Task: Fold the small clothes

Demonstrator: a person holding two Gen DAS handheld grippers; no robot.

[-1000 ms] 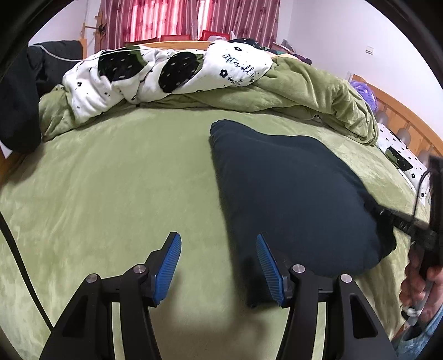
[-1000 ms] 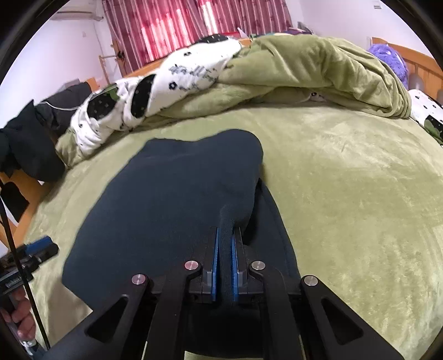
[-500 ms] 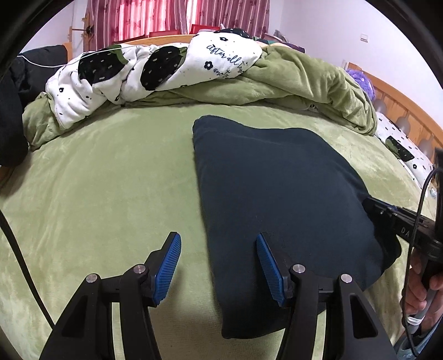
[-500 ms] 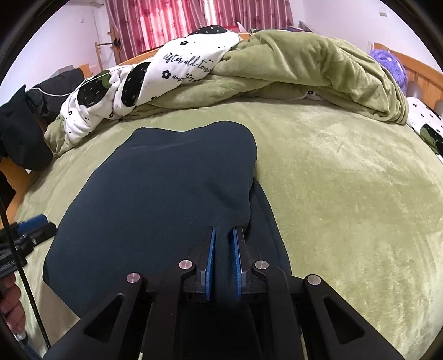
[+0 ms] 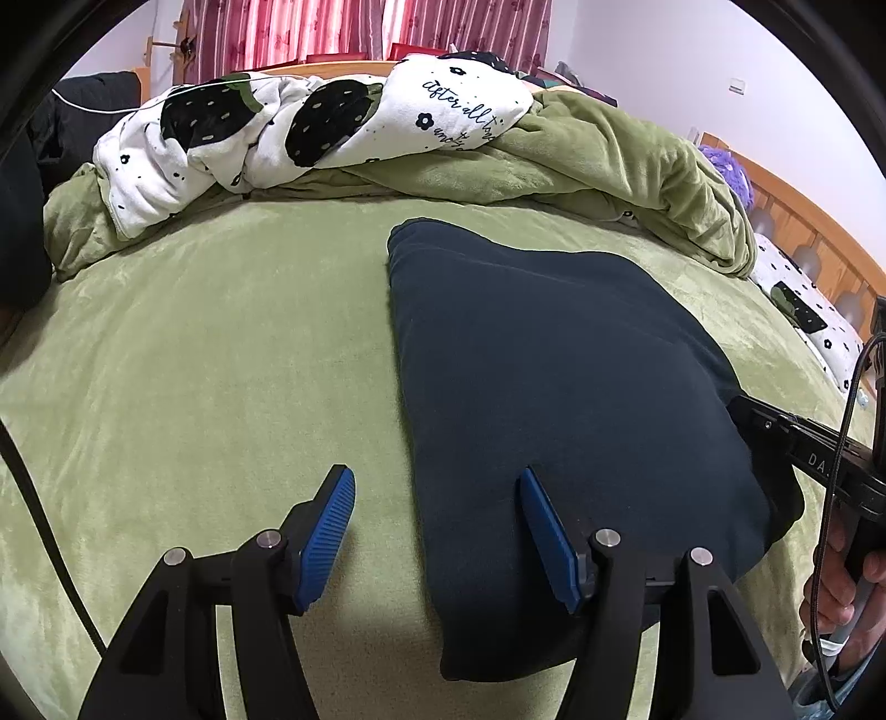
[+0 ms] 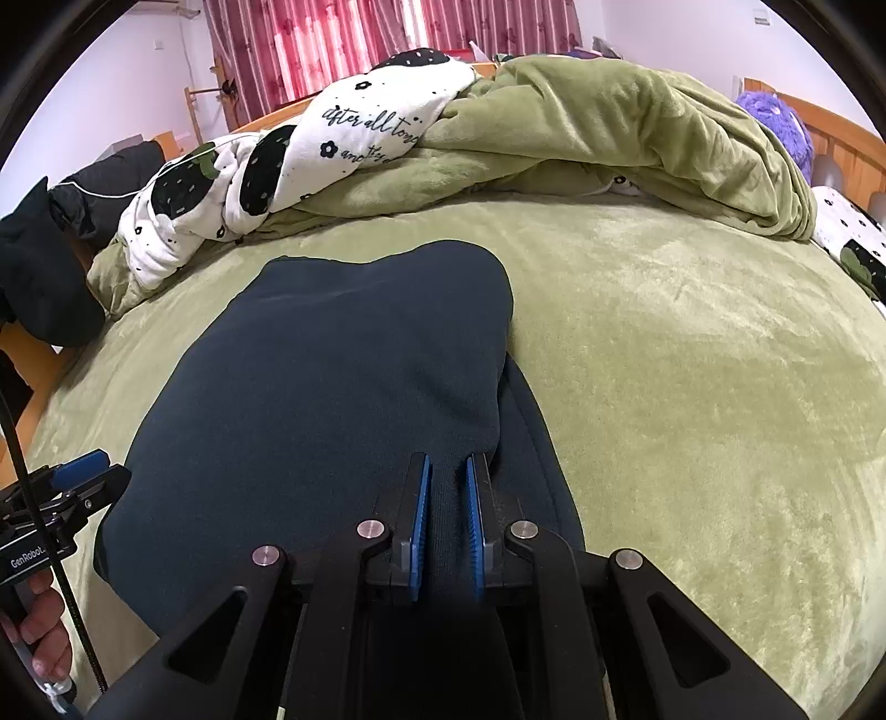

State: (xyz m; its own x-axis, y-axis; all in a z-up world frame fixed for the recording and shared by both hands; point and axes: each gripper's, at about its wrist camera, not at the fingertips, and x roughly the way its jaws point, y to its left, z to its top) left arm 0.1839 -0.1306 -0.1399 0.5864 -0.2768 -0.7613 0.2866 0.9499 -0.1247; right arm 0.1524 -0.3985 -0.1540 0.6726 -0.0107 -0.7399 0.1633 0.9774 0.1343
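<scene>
Claws nearest: left claw (image 5: 437, 531) spread and widening, hovering over the near left edge of a dark navy garment (image 5: 554, 387), one blue pad (image 5: 326, 534) above bare green bedspread (image 5: 221, 360), the other over the cloth, neither pressing on it. Right claw (image 6: 444, 518) nearly pressed together, pinching a raised fold of the same garment at its near right side, fabric pulled up between the pads. Seen from the left wrist, entering at the right edge with a hand (image 5: 844, 587) on its handle and a black cable alongside. Garment spread flat on the bed just beyond both claws, folded over itself, a lower layer peeking out along the right edge. Farther back, a rumpled green blanket (image 6: 637, 127) heaped across the bed with a white black-printed quilt (image 5: 310, 127). Behind that, wooden headboard (image 5: 803, 216), purple plush toy (image 6: 775, 122), red striped curtains (image 6: 387, 39).
</scene>
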